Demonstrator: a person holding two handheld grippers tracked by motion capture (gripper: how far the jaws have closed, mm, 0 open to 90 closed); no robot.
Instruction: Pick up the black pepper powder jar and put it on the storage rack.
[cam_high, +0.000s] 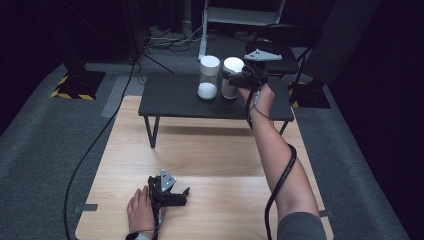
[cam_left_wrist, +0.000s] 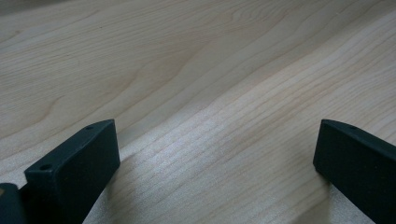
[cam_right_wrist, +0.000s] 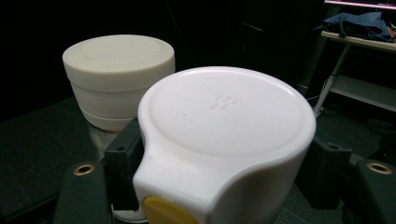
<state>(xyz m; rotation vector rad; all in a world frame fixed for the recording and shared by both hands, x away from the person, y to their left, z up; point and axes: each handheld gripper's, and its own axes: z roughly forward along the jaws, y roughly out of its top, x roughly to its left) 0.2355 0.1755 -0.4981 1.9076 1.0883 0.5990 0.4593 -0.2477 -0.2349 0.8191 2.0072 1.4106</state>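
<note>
Right gripper (cam_right_wrist: 224, 154) clamps jar lid (cam_right_wrist: 224, 121) — (between jaws).

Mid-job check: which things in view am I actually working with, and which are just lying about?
In the job:
- right jar, clamped at its white lid by the right gripper
- left jar, standing beside it on the black stand

Lying about:
- left gripper, jaws open, resting on the wooden table
- chair and floor cables behind

White-lidded jar (cam_high: 231, 77) upright on dark bench (cam_high: 170, 100)
</note>
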